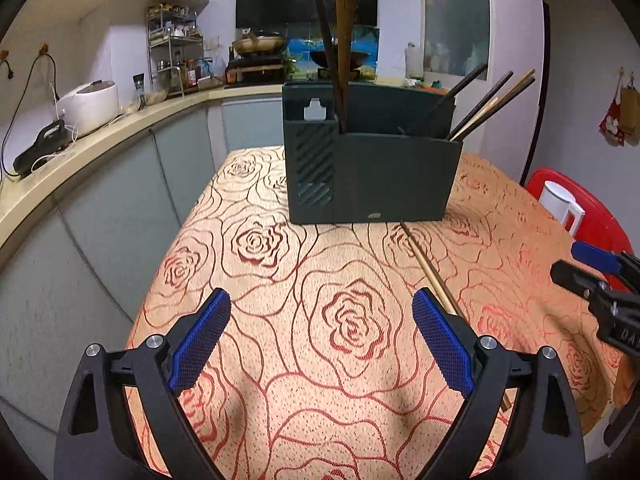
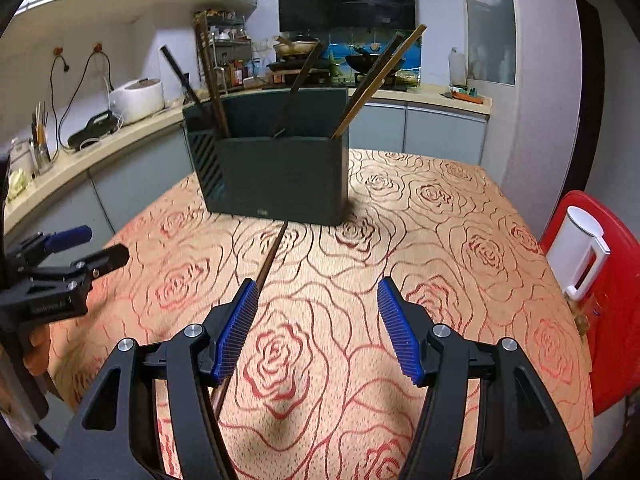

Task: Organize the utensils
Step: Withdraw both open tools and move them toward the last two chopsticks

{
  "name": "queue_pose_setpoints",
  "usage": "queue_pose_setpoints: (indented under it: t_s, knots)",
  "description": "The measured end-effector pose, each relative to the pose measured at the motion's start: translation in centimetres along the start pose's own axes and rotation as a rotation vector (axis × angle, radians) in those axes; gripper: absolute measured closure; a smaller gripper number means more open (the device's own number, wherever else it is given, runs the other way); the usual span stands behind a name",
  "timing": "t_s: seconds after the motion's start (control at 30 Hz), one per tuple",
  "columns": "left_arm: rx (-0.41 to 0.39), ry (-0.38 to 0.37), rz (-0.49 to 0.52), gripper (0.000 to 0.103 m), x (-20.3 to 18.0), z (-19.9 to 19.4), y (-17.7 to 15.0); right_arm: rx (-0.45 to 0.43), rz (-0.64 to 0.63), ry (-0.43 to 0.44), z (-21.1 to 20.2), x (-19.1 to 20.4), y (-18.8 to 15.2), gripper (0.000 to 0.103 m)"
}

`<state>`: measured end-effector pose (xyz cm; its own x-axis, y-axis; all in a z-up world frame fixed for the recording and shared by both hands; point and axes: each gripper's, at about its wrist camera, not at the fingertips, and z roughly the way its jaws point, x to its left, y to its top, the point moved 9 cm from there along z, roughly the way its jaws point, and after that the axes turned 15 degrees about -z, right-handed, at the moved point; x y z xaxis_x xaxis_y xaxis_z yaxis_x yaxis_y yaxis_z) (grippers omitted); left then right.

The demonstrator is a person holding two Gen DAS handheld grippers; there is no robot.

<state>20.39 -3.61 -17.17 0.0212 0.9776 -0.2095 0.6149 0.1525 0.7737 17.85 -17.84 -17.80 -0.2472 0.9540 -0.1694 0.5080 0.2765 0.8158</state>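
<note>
A dark green utensil holder (image 1: 372,176) (image 2: 280,176) stands on the rose-patterned tablecloth (image 1: 340,380), with several chopsticks (image 1: 480,104) leaning in its compartments. One loose chopstick (image 1: 424,260) (image 2: 272,254) lies flat on the cloth in front of the holder. In the left wrist view it runs under the right finger; in the right wrist view it passes under the left finger. My left gripper (image 1: 320,304) (image 2: 96,245) is open with nothing between its pads. My right gripper (image 2: 317,286) (image 1: 570,260) is open too, hovering just right of the chopstick.
A white jug (image 2: 580,252) sits on a red stool (image 2: 616,320) past the table's right edge. A kitchen counter with a rice cooker (image 1: 92,104) curves along the left, with grey cabinets close to the table's left edge.
</note>
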Motion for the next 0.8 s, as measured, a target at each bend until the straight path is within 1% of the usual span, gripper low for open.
queue_pose_setpoints:
  t_s: [0.13,0.3,0.47,0.8]
  knots:
    - [0.029,0.012,-0.015,0.014,0.2,0.5,-0.7,0.019,-0.017,0.024,0.2,1.2,-1.3,0.043]
    - [0.057,0.025,-0.023,0.014,0.4,1.1,-1.7,0.044,-0.048,0.074,0.4,3.6,-3.1,0.043]
    - [0.079,0.033,-0.043,0.014,0.9,1.5,-2.3,0.051,-0.079,0.115,0.2,5.5,-3.9,0.043]
    - [0.114,0.042,-0.065,0.014,1.6,2.0,-3.5,0.102,-0.128,0.141,0.8,7.4,-5.6,0.043]
